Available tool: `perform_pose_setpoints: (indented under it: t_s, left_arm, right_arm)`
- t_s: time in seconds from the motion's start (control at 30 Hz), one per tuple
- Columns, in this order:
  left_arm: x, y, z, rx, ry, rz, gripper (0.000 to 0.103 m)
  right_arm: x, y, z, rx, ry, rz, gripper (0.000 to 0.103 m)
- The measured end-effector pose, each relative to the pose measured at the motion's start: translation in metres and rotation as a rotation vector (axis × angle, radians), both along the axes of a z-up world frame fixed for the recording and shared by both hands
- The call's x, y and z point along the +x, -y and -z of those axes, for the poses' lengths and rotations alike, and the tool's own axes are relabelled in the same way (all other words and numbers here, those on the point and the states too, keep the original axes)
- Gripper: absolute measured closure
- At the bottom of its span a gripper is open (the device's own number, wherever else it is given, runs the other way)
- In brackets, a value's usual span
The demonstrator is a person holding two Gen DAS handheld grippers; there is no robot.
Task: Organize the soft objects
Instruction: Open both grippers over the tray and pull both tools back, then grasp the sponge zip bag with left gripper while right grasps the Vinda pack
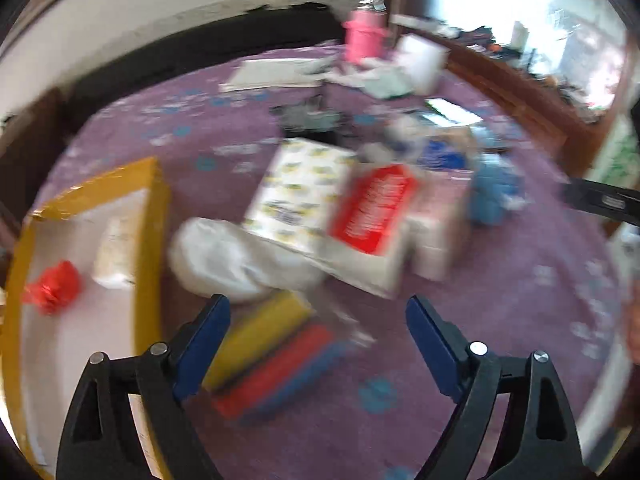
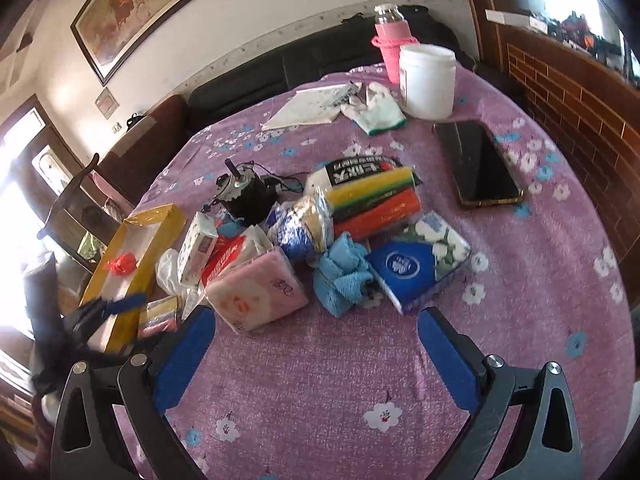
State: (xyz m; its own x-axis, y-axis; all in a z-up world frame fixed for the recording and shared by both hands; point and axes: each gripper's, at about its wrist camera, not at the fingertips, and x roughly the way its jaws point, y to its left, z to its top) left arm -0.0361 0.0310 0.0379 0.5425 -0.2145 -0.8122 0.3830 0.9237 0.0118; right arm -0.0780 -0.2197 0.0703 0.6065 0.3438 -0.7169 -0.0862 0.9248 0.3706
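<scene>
A round desk [image 2: 400, 360] under a purple flowered cloth fills both views, with its bare near half giving open room in front of the right hand-held gripper [image 2: 316, 320], whose blue-padded jaws stand wide apart with nothing between them. The clutter sits mid-desk, and the far rim is crowded by a white jar [image 2: 427, 80], a pink-sleeved bottle [image 2: 390, 46], a white glove [image 2: 376, 110] and a sheet of paper [image 2: 316, 106], while a dark phone [image 2: 478, 164] lies toward the right edge. At the left rim lies a yellow open box [image 2: 132, 264] holding a small red crumpled item [image 2: 120, 264]. The left hand-held gripper [image 1: 318, 308] hovers just beside that box, its jaws released and spread, over a small pack of striped sponges [image 1: 264, 344]; that view is blurred. The soft things are heaped together and touching: a pink tissue pack [image 2: 260, 292], a blue fluffy cloth [image 2: 340, 276], a blue-and-white tissue pack [image 2: 416, 264], a longer pack of yellow, green and orange sponges [image 2: 372, 196], a bagged scourer bundle [image 2: 304, 224], a white crinkled bag [image 2: 170, 270] and a small patterned tissue pack [image 2: 198, 244]. A black motor [image 2: 244, 194] with wires stands behind the heap.
</scene>
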Motion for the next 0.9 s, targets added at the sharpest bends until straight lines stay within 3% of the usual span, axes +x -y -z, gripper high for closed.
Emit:
perform_pose_setpoints:
  t_s: [0.03,0.07,0.13,0.27,0.3,0.33,0.43,0.63,0.73,0.9]
  left_arm:
    - [0.004,0.001,0.006,0.018,-0.027,-0.007,0.014]
    - [0.007,0.002,0.015,-0.001,-0.097,0.007,0.014]
    - [0.001,0.006,0.021,-0.034,-0.149,0.042,0.011]
    - [-0.013,0.005,0.017,-0.304,-0.355,0.178,0.007]
    - [-0.016,0.004,0.014,-0.340,-0.364,0.188,0.007]
    - [-0.019,0.001,0.010,-0.334,-0.337,0.179,0.007]
    - [-0.025,-0.002,0.008,-0.208,-0.238,0.135,0.007]
    - [-0.044,0.010,0.030,-0.080,-0.188,0.162,0.003]
    - [-0.053,0.028,0.038,0.036,-0.113,0.164,0.000]
    - [-0.048,0.028,0.040,0.018,-0.093,0.114,0.000]
  right_arm:
    - [-0.002,0.000,0.001,0.001,-0.001,-0.002,0.001]
    - [-0.003,-0.001,0.002,0.001,-0.001,-0.004,0.001]
    - [-0.005,-0.002,0.003,-0.005,0.002,-0.011,0.001]
    - [-0.003,0.000,0.007,-0.002,-0.007,-0.008,0.001]
    - [-0.003,0.001,0.008,0.005,-0.009,-0.005,0.001]
    - [-0.003,0.003,0.009,0.013,-0.009,-0.002,0.001]
    - [-0.005,0.008,0.011,0.021,-0.007,0.007,0.001]
    - [-0.009,0.018,0.022,-0.015,-0.016,0.038,0.001]
    - [-0.007,0.035,0.025,-0.008,-0.022,0.098,0.001]
    - [0.003,0.071,0.025,0.006,-0.036,0.186,0.001]
